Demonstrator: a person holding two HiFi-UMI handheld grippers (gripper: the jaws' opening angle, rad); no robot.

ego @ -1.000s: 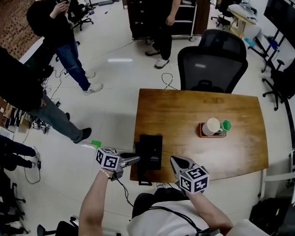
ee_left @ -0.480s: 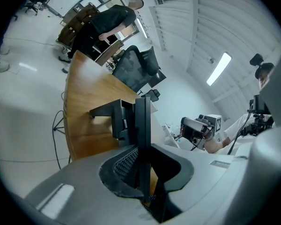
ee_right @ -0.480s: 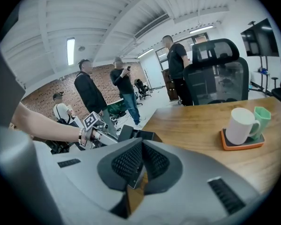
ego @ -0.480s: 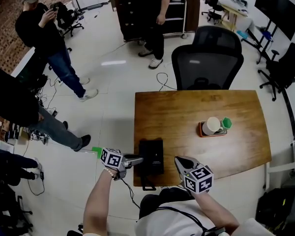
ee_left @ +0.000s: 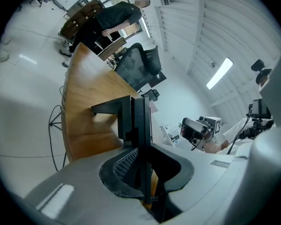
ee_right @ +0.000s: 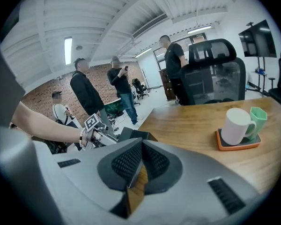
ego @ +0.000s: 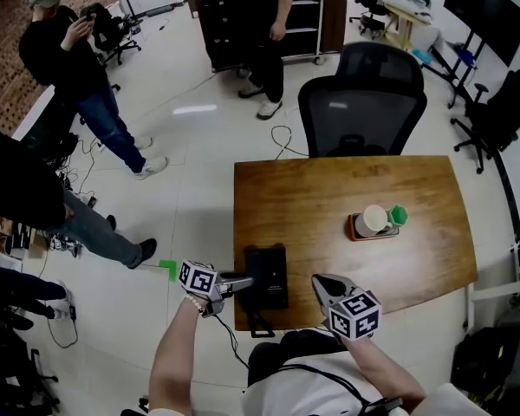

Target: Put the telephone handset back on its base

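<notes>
The black telephone (ego: 269, 277) lies at the front left corner of the wooden table (ego: 347, 189), and a cord (ego: 256, 321) hangs from it over the edge. My left gripper (ego: 245, 280) reaches in from the left at the phone's left side. In the left gripper view its jaws (ee_left: 143, 159) are shut on the black handset (ee_left: 141, 118), seen edge-on. My right gripper (ego: 321, 283) hovers over the table's front edge to the right of the phone. Its jaws (ee_right: 141, 147) are shut with nothing between them.
A white mug (ego: 374, 221) on an orange coaster and a green cup (ego: 399, 218) stand at the table's right middle. A black office chair (ego: 361, 102) is at the far side. People stand on the floor to the left and behind, and cables lie there.
The head view has shifted slightly. Both grippers stay where they were relative to the phone.
</notes>
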